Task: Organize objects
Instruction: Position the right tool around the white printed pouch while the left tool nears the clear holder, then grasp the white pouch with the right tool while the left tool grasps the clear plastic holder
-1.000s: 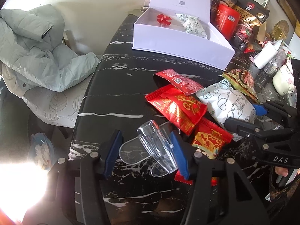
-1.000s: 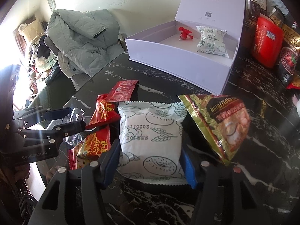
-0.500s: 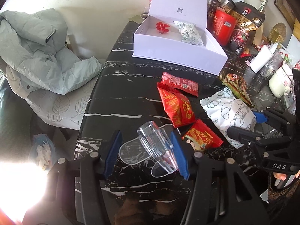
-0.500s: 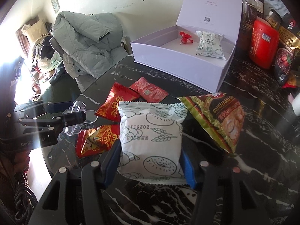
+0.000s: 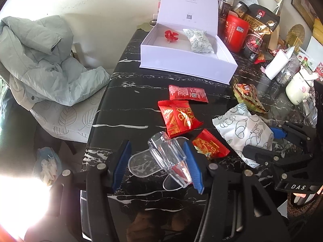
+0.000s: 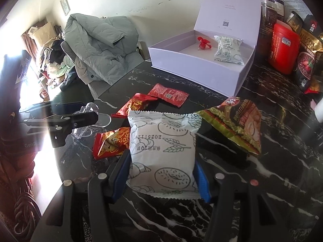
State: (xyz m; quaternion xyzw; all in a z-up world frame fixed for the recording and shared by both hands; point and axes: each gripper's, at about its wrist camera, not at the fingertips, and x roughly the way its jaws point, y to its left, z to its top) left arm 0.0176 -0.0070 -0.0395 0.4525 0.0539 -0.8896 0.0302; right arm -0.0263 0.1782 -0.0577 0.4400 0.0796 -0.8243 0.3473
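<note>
My left gripper point(image 5: 156, 153) is shut on a clear plastic stand point(image 5: 171, 157), held just above the black marble table point(image 5: 125, 104). My right gripper point(image 6: 161, 159) is shut on a white snack packet point(image 6: 161, 137) printed with bread drawings, lifted off the table. Three red packets point(image 5: 178, 117) point(image 5: 187, 93) point(image 5: 210, 146) lie between the grippers and an open white box point(image 5: 187, 66). Inside the box are a small red item point(image 5: 170, 35) and another white packet point(image 5: 198, 40). A green-brown packet point(image 6: 238, 125) lies to the right of the held packet.
A red canister point(image 5: 236, 33), dark snack bags, jars and a white mug point(image 5: 296, 90) crowd the table's back right. A grey jacket point(image 5: 46, 60) hangs over a chair past the table's left edge. Bright glare fills the lower left.
Both grippers have risen and drawn back a little with their loads. The white packet has lifted off the red packets, which now lie uncovered on the table.
</note>
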